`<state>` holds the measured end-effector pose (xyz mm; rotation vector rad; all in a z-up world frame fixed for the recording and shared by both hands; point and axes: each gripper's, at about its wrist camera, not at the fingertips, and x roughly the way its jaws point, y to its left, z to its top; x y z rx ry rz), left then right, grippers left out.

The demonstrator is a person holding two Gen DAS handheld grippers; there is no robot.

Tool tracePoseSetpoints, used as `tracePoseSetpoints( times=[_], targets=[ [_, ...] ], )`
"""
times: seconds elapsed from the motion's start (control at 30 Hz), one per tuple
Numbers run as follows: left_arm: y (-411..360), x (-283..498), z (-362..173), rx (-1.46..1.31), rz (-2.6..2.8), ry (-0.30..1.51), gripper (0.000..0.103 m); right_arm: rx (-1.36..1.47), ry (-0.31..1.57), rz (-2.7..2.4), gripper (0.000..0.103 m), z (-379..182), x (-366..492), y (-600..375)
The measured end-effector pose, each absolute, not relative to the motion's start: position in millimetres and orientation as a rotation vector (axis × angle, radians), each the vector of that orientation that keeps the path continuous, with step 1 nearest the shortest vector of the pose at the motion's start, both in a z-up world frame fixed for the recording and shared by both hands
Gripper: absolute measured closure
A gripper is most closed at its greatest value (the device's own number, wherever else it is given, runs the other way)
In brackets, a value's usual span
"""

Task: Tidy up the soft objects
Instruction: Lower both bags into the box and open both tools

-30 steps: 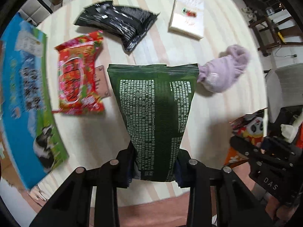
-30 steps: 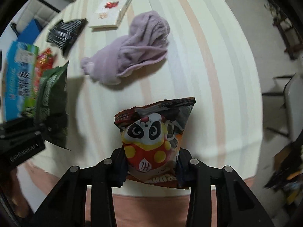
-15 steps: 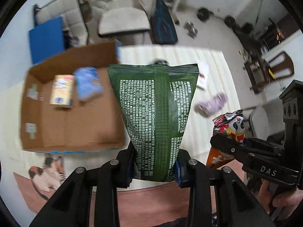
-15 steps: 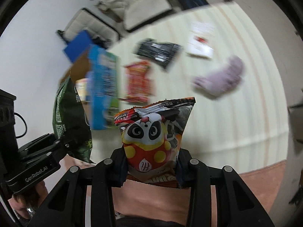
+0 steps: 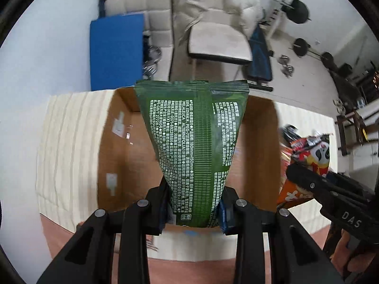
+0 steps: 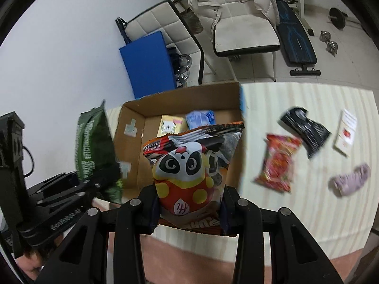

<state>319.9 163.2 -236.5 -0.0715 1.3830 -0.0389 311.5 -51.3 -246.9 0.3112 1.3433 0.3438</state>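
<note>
My left gripper [image 5: 193, 209] is shut on a dark green pouch [image 5: 193, 142] and holds it upright over the open cardboard box [image 5: 123, 156]. My right gripper [image 6: 188, 210] is shut on a panda snack bag [image 6: 189, 165] and holds it in front of the same box [image 6: 132, 127]. The box holds a yellow packet [image 6: 171, 124] and a blue packet [image 6: 200, 118]. On the striped cloth to the right lie a red snack bag [image 6: 278, 163], a black pouch [image 6: 305, 127] and a lilac soft cloth [image 6: 350, 179].
A white flat box [image 6: 345, 131] lies at the cloth's far right. Behind the table stand a blue pad [image 6: 148, 64], a white chair with a puffy coat [image 6: 236, 4], a weight bench [image 6: 296, 40] and dumbbells on the floor.
Both grippers have swung left from the table's scattered items to the cardboard box, each still holding its bag. The view has tilted up to show the room behind.
</note>
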Motion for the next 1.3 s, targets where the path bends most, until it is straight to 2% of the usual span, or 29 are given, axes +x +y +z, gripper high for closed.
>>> tracePoseSetpoints(
  times=[0.3,0.6,0.67,0.7,0.73,0.77,0.8,0.87,0.9,0.93,0.97,1.03,1.3],
  targets=[
    [212,393,-316,-0.052,-0.010,1.525,0.073,0.204,1.434,0.187,0.062,-331,385,-1],
    [215,427,-368,-0.014,-0.021,1.638,0.070,0.141,1.465,0.109,0.060,-371,414,6],
    [219,430,-371,-0.049,-0.008,1.656,0.066,0.140,1.464,0.098,0.056,-372,417,5],
    [220,429,-368,-0.073,-0.008,1.649,0.058,0.140,1.462,0.100,0.042,-371,418,6],
    [220,429,-365,-0.073,-0.006,1.638,0.041,0.136,1.456,0.099,0.025,-369,418,6],
    [219,430,-363,-0.063,-0.001,1.626,0.032,0.133,1.450,0.100,0.020,-367,418,7],
    [219,429,-359,-0.050,0.005,1.612,0.017,0.128,1.445,0.101,0.017,-364,418,8],
    [220,425,-354,-0.048,0.010,1.598,0.016,0.108,1.442,0.099,0.017,-360,417,12],
    [222,423,-352,-0.055,0.011,1.593,0.016,0.100,1.441,0.104,0.014,-358,417,14],
    [223,422,-351,-0.058,0.015,1.588,0.013,0.090,1.441,0.111,0.006,-356,415,16],
    [224,420,-349,-0.057,0.020,1.585,0.012,0.083,1.443,0.116,0.004,-355,414,18],
    [226,416,-347,-0.061,0.026,1.575,0.007,0.066,1.446,0.117,0.002,-352,411,21],
    [226,391,-336,-0.061,0.036,1.539,0.007,0.035,1.445,0.105,0.000,-348,394,23]
  ],
)
